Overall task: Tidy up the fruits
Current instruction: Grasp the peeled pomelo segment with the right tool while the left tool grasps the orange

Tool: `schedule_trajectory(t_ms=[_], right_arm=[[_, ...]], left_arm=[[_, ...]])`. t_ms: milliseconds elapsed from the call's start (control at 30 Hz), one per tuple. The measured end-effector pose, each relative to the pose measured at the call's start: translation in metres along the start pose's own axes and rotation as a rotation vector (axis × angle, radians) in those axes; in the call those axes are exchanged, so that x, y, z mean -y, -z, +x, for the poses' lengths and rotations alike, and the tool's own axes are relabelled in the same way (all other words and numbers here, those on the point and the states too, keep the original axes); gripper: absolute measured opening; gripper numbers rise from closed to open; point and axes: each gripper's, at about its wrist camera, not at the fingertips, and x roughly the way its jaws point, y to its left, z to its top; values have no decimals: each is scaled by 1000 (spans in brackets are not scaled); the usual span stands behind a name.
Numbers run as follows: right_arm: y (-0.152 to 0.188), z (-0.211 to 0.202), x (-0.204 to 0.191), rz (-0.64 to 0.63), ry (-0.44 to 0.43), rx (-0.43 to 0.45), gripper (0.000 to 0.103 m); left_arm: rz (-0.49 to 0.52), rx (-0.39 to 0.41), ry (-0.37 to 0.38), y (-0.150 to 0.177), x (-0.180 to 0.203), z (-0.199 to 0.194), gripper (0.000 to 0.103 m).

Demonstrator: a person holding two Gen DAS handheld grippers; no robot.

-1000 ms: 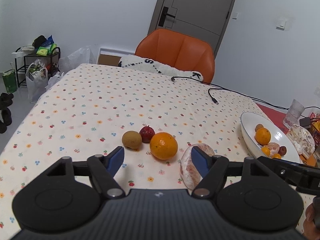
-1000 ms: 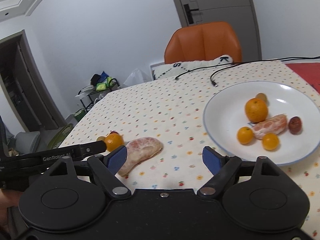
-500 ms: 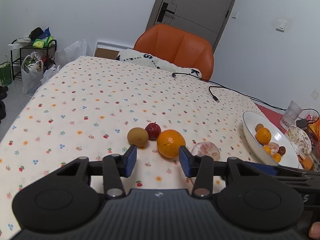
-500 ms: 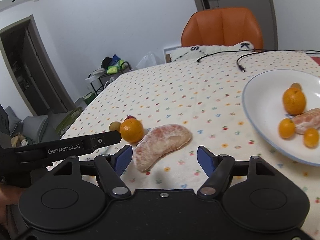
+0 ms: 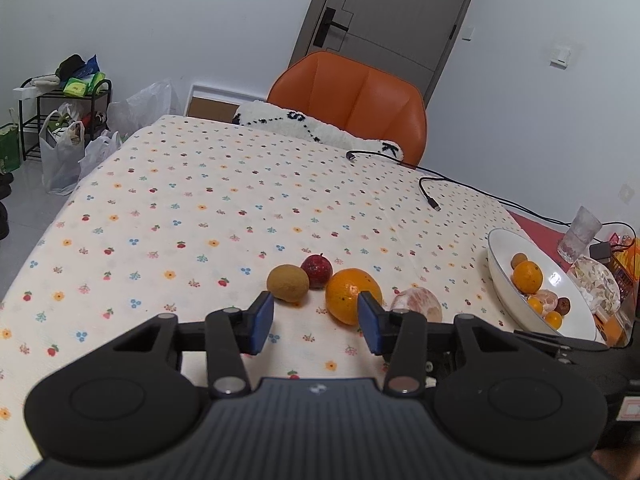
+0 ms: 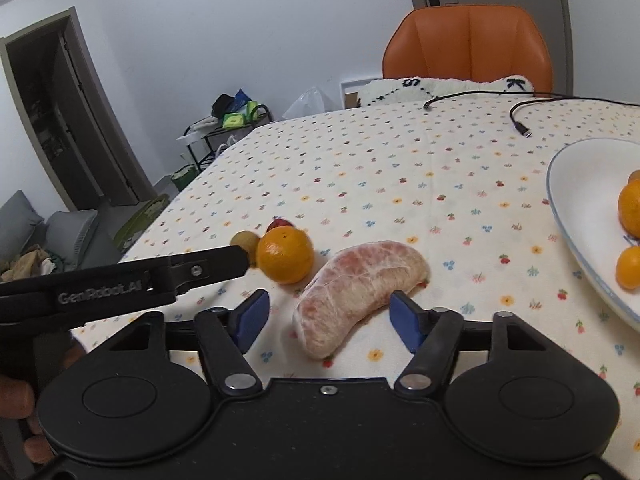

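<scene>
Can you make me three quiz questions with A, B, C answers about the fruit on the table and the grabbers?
1. Where is the peeled pomelo piece?
A. On the plate
B. On the tablecloth, in front of the right gripper
C. On the chair

2. How many fruits lie on the tablecloth, off the plate?
A. Four
B. Two
C. Seven

3. What is the left gripper doing?
A. Squeezing the orange
B. Shut on nothing
C. Open, holding nothing

Answers:
1 B: it lies on the cloth between the right gripper's open fingers.
2 A: brown fruit, red fruit, orange, pomelo piece.
3 C: there is a gap between its blue pads.
</scene>
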Motion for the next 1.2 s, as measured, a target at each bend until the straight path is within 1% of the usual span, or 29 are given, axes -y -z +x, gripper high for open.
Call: schedule_trajectory(t_ms=[33, 67, 167, 233, 333, 667, 800, 867, 933, 1067, 1200], right_arm=[[-1, 1, 1, -3, 10, 3, 54], [-1, 1, 2, -4, 20, 6, 50], [-2, 0, 8, 3, 11, 8, 43], [-1, -2, 11, 10, 5, 6, 36], [1, -7, 17, 28, -1, 2, 31], [3, -15, 25, 43, 10, -5, 32], [2, -11, 23, 32, 11, 0, 37], [0, -7, 22, 29, 15, 4, 38], [-2, -4, 20, 27, 20, 7, 42], [-4, 1, 16, 9, 28, 16, 45], [-6, 4, 15, -1, 31, 23, 45]], left_arm=[[0, 0, 1, 0, 0, 0, 45], [0, 0, 2, 0, 1, 1, 45], [3, -3, 4, 0, 4, 3, 45], [7, -6, 6, 1, 7, 6, 45], [14, -11, 12, 2, 12, 10, 45], [9, -22, 5, 2, 20, 25, 45], [5, -16, 11, 2, 19, 28, 45], [4, -14, 23, 2, 19, 28, 39], [6, -15, 34, 1, 20, 29, 34], [1, -18, 31, -1, 20, 30, 34], [-4, -23, 23, -3, 21, 31, 35]])
